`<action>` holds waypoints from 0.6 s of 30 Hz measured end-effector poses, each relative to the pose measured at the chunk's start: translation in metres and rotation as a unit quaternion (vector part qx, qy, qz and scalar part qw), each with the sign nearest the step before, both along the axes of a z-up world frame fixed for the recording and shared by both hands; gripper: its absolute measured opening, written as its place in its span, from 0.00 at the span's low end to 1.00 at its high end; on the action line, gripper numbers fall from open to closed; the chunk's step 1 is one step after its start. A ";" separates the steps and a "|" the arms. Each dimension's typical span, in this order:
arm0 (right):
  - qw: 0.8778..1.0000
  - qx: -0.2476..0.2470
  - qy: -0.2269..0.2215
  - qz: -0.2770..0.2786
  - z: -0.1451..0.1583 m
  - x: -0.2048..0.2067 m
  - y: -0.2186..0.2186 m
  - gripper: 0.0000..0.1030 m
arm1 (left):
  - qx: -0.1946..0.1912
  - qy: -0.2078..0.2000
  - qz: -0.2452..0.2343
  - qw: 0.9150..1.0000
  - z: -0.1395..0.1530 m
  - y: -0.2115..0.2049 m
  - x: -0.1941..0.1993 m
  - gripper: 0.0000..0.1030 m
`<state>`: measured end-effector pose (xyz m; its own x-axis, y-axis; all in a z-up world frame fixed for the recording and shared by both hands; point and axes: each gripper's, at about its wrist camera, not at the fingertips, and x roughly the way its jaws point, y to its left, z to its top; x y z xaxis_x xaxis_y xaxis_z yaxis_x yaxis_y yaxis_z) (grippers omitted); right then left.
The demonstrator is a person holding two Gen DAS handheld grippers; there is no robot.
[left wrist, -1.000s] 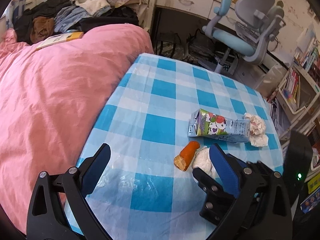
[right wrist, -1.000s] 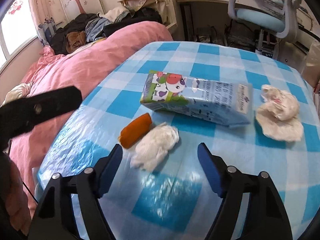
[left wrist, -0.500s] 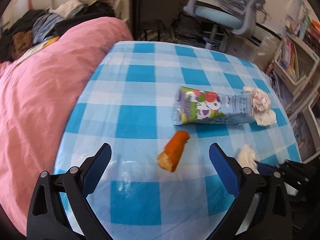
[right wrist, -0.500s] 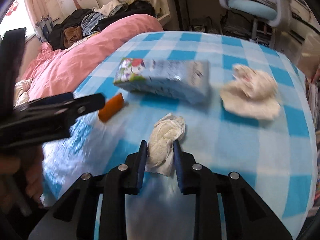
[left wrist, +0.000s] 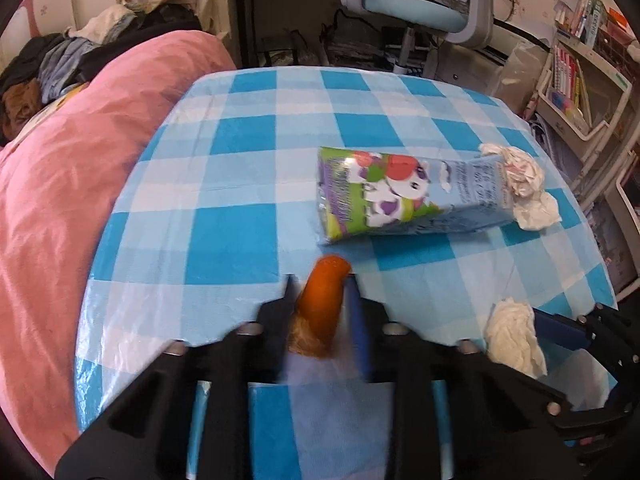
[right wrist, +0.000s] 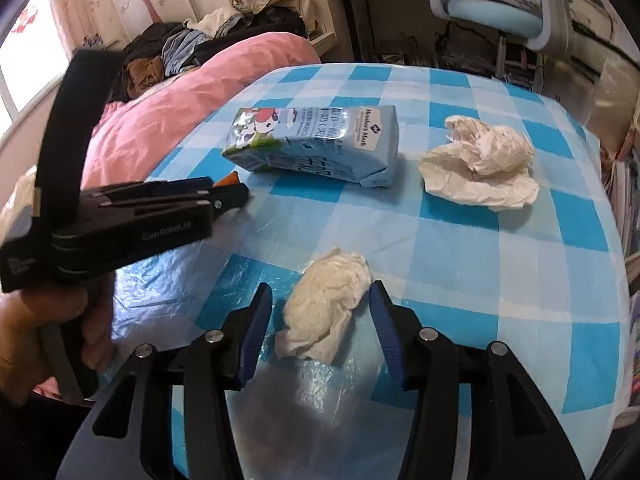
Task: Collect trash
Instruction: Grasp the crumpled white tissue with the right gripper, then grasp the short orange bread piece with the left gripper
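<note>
Left gripper (left wrist: 318, 300) pinches the orange food scrap (left wrist: 322, 304) near the table's (left wrist: 224, 168) front edge. Right gripper (right wrist: 320, 320) is spread around a crumpled tissue (right wrist: 326, 316) lying on the table, fingers (right wrist: 256, 320) apart from it. Milk carton (right wrist: 316, 140) lies mid-table; a second tissue wad (right wrist: 480, 160) sits beside it toward the right edge.

A lived-in home bedroom: pink duvet (left wrist: 60, 184), heaped clothes (right wrist: 188, 52), desk chair (left wrist: 420, 8), crammed bookshelves (left wrist: 576, 80).
</note>
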<state>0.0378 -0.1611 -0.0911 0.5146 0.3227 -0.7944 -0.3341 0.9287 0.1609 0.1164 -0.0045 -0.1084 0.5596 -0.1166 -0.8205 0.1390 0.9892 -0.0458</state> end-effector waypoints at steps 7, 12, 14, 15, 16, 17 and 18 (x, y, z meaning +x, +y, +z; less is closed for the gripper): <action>0.999 0.046 0.018 -0.011 -0.001 0.000 -0.014 0.23 | 0.014 -0.030 -0.003 0.999 0.019 -0.007 -0.023 0.18; 0.996 0.080 0.009 -0.021 0.010 -0.012 -0.024 0.22 | 0.012 -0.067 0.001 0.998 0.045 -0.010 -0.048 0.18; 0.996 0.087 0.002 -0.020 0.016 -0.020 -0.025 0.22 | 0.004 -0.078 0.004 0.997 0.054 -0.010 -0.058 0.18; 0.996 0.093 -0.002 -0.019 0.019 -0.024 -0.026 0.22 | -0.001 -0.086 0.007 0.996 0.059 -0.009 -0.065 0.18; 0.995 0.096 -0.006 -0.019 0.021 -0.028 -0.027 0.22 | -0.005 -0.091 0.008 0.996 0.063 -0.008 -0.070 0.18; 0.995 0.102 -0.012 -0.019 0.025 -0.035 -0.028 0.22 | -0.011 -0.097 0.011 0.995 0.068 -0.008 -0.077 0.18; 0.994 0.106 -0.015 -0.020 0.027 -0.039 -0.030 0.22 | -0.015 -0.104 0.013 0.994 0.073 -0.008 -0.083 0.18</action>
